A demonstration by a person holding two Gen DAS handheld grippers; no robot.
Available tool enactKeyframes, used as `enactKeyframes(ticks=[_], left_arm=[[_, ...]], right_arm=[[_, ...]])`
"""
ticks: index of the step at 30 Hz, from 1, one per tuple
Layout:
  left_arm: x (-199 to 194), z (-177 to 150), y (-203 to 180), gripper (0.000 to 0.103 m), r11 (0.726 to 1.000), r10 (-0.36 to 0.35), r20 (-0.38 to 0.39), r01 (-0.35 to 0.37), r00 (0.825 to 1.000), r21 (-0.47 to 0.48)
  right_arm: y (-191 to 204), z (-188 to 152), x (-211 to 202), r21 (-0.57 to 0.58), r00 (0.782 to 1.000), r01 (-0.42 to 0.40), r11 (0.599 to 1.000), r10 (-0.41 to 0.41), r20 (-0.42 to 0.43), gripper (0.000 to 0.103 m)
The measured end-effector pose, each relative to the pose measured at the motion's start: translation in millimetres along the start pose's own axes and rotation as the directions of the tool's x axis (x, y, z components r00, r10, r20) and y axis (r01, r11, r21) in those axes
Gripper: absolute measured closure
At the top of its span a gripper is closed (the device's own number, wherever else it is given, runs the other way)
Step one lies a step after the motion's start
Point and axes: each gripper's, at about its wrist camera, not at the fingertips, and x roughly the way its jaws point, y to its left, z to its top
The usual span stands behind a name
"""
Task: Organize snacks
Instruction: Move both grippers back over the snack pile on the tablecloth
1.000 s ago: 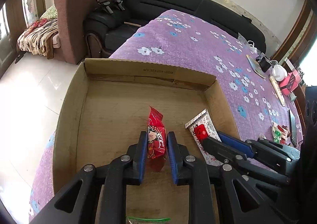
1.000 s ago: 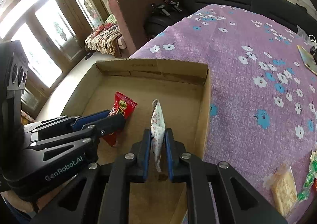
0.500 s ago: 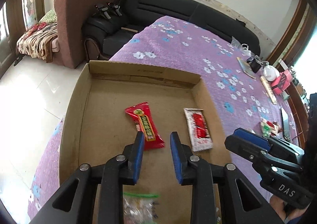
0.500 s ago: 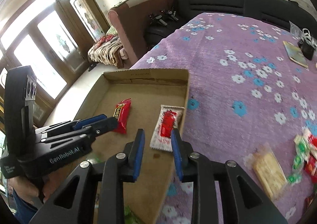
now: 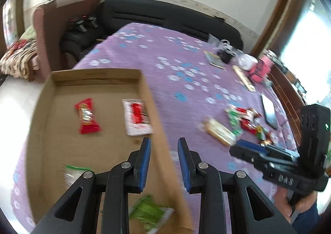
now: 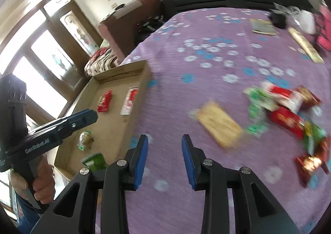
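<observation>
A shallow cardboard box (image 5: 154,109) (image 6: 142,89) lies on the purple flowered cloth. In it lie a red snack packet (image 5: 86,116) (image 6: 105,100), a white and red packet (image 5: 137,117) (image 6: 130,100), a clear wrapped sweet (image 6: 84,141) and a green packet (image 5: 149,213) (image 6: 95,160). My left gripper (image 5: 163,145) is open and empty above the box's right wall. My right gripper (image 6: 164,143) is open and empty over the cloth, right of the box. A pile of loose snacks (image 5: 244,122) (image 6: 285,107) and a tan cracker packet (image 5: 219,132) (image 6: 219,125) lie on the cloth to the right.
At the far end of the cloth are a book (image 5: 214,60), a black object (image 6: 278,19), a white item (image 5: 247,62), a pink box (image 5: 260,69) and a long flat pack (image 6: 306,46). A tablet (image 5: 269,111) lies near the right edge. Sofas stand behind.
Both grippers have let go of their packets, which now lie flat in the box. Both have pulled back and swung right toward the snack pile, jaws opened wider.
</observation>
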Motion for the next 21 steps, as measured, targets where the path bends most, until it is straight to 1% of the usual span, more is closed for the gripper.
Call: enactKeyframes(ticks=[2,4,7,9,12,15,17,18,19,20,21], left_arm=[[3,-4,-18,0.076,1.000,-0.018,-0.009,0.019,1.000,0.020],[8,-8,-34,0.076,0.999,-0.034,-0.020,0.035,0.999,0.033],[16,-13,-57,0.076,0.997,-0.050,-0.037,0.052,0.998,0.060],[20,-16,-69,0.076,0.995,-0.060,-0.045,0.063,0.997,0.072],[26,-18,-78,0.076,0.995,-0.071,-0.053,0.075,0.996,0.072],[33,-21,-81,0.076,0.995,-0.074,-0.066,0.078,0.995,0.065],[37,-22,-80,0.076,0.995,-0.071,-0.074,0.075,0.995,0.059],[38,-23,-79,0.076,0.996,-0.067,-0.080,0.072,0.995,0.056],[39,-23,-79,0.076,0.996,-0.064,-0.084,0.069,0.994,0.052],[39,-23,-78,0.076,0.997,-0.061,-0.086,0.066,0.994,0.051],[40,-23,-77,0.076,0.997,-0.057,-0.085,0.061,0.995,0.050]], right_arm=[[-21,-2,-9,0.036,0.999,0.028,0.999,-0.029,0.025,0.070],[-42,-2,-12,0.079,0.998,0.039,0.996,-0.042,0.042,0.071],[-67,0,-6,0.139,0.998,0.017,0.990,-0.026,0.060,0.071],[-81,4,5,0.165,0.999,0.013,0.986,-0.021,0.050,0.071],[-91,8,19,0.182,0.999,-0.001,0.983,-0.007,0.044,0.071],[-94,6,27,0.174,0.996,0.026,0.984,-0.039,0.076,0.070],[-87,5,28,0.139,0.996,0.040,0.989,-0.051,0.079,0.070],[-83,3,29,0.122,0.998,0.008,0.993,-0.016,0.063,0.068],[-82,2,31,0.122,0.998,-0.050,0.991,0.045,0.042,0.068],[-79,-1,34,0.135,0.989,-0.149,0.980,0.150,0.005,0.068],[-77,-2,35,0.142,0.979,-0.200,0.970,0.203,-0.011,0.068]])
